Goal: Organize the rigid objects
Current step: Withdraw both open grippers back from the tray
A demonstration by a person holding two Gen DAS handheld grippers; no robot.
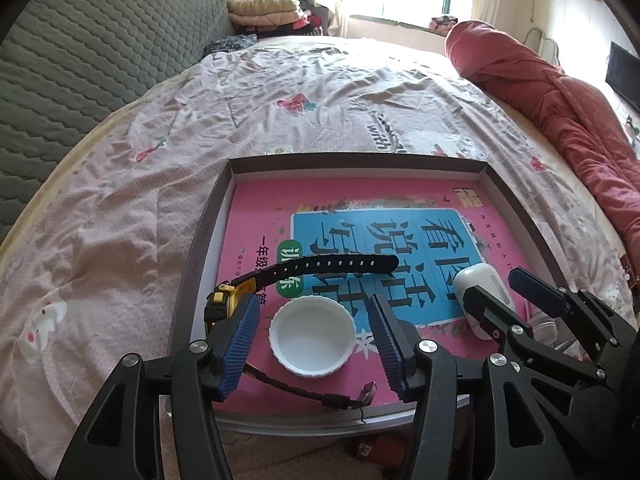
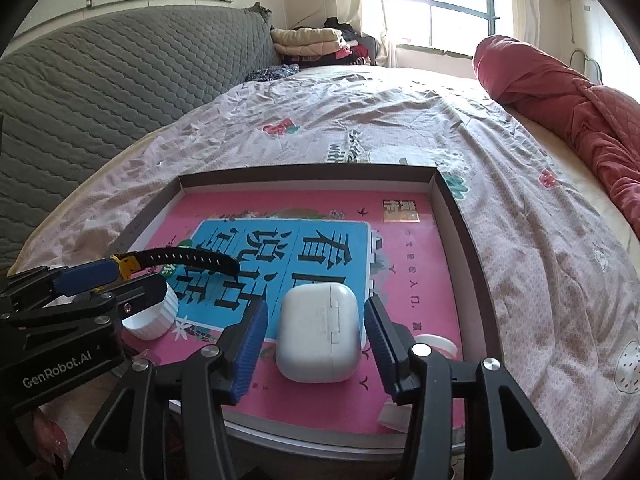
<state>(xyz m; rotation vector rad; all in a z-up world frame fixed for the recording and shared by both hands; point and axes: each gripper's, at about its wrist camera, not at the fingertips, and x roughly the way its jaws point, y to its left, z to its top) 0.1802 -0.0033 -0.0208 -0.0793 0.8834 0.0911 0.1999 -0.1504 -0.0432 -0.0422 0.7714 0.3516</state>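
Observation:
A shallow grey box lies on the bed with a pink book in it. On the book lie a white ribbed lid, a yellow-and-black watch and a white earbud case. My left gripper is open, its fingers on either side of the lid. My right gripper is open, its fingers on either side of the earbud case.
A roll of white tape lies on the book by the right finger. The bed has a pink patterned sheet, a red quilt at the right and a grey padded cover at the left.

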